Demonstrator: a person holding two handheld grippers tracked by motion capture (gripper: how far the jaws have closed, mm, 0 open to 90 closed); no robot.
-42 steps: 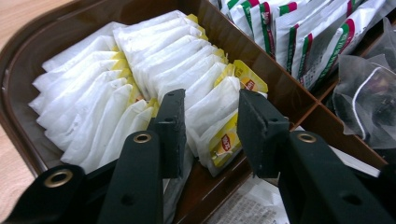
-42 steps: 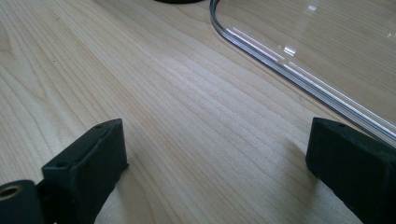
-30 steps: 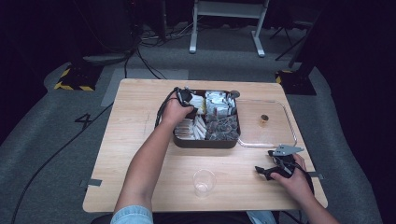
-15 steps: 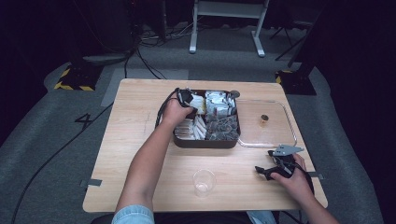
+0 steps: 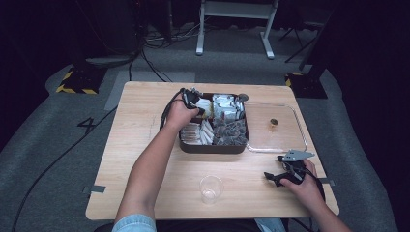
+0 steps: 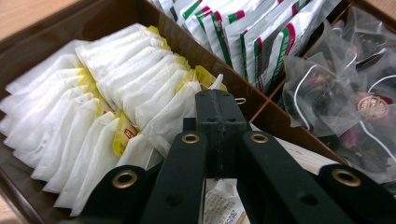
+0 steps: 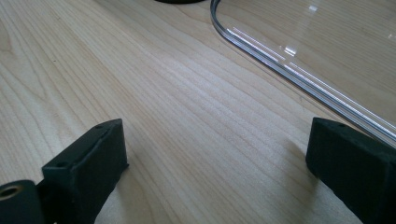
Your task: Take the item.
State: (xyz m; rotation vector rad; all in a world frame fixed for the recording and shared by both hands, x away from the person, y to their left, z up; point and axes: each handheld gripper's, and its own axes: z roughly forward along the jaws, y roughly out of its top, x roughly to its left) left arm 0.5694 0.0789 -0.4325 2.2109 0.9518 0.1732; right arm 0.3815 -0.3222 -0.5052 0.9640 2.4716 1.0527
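- The left gripper (image 5: 193, 99) sits over the back-left compartment of the dark brown organiser box (image 5: 212, 147), at the middle of the wooden table (image 5: 145, 145).
- In the left gripper view its two black jaws are pressed together, tips meeting at the near end of a row of white tea bags (image 6: 100, 100). They have just finished closing.
- The tips touch the last bag in that row, a white tea bag with a yellow tag (image 6: 180, 100); a thin edge of it seems caught between them, though how much is pinched I cannot tell.
- That bag stands on edge like its neighbours, its yellow tag end at the top, leaning slightly toward the divider. Its long axis runs across the compartment, while the row itself runs along the compartment, away from the jaws.
- Beyond the divider stand green-and-red striped sachets (image 6: 252, 37), also upright on edge. To the right lie clear pouches of dried flowers (image 6: 336, 93), crumpled and lying loosely.
- The right gripper (image 5: 285, 175) rests low at the table's near-right corner, jaws spread wide with bare wood between them.
- The clear plastic lid (image 5: 275, 126) lies flat just right of the box; its rounded rim (image 7: 299, 70) passes just beyond the right jaw.
- A clear plastic cup (image 5: 211, 188) stands upright near the front edge, well apart from both grippers.
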